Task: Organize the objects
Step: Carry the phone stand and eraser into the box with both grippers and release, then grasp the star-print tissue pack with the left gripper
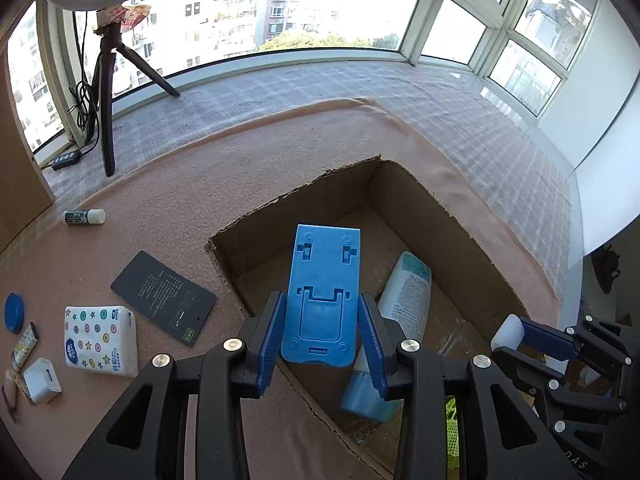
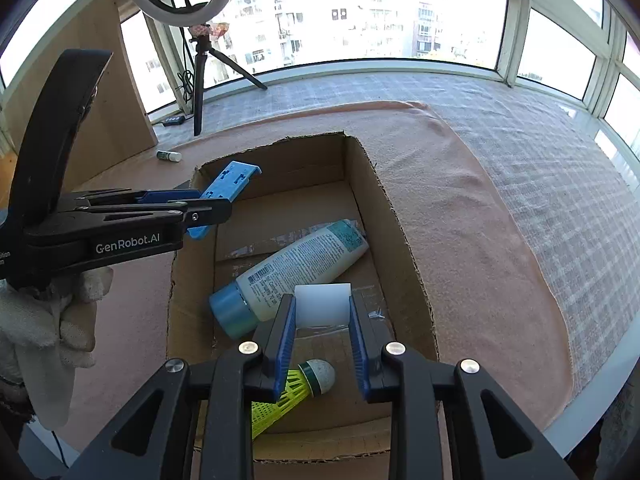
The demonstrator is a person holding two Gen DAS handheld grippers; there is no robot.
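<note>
My left gripper (image 1: 322, 320) is shut on a blue plastic phone stand (image 1: 322, 280) and holds it over the left edge of an open cardboard box (image 1: 452, 216); the stand also shows in the right wrist view (image 2: 232, 182). My right gripper (image 2: 322, 316) is shut on a white block (image 2: 322, 304) above the box (image 2: 392, 216); the block also shows in the left wrist view (image 1: 507, 332). Inside the box lie a white bottle with a blue cap (image 2: 296, 268) and a yellow shuttlecock (image 2: 296, 390).
On the pink cloth left of the box lie a dark card (image 1: 164, 298), a tissue pack (image 1: 100, 340), a white charger (image 1: 42, 380), a blue lid (image 1: 14, 312), a small tube (image 1: 84, 216) and a lighter (image 1: 25, 346). A ring-light tripod (image 1: 106, 92) stands at the window.
</note>
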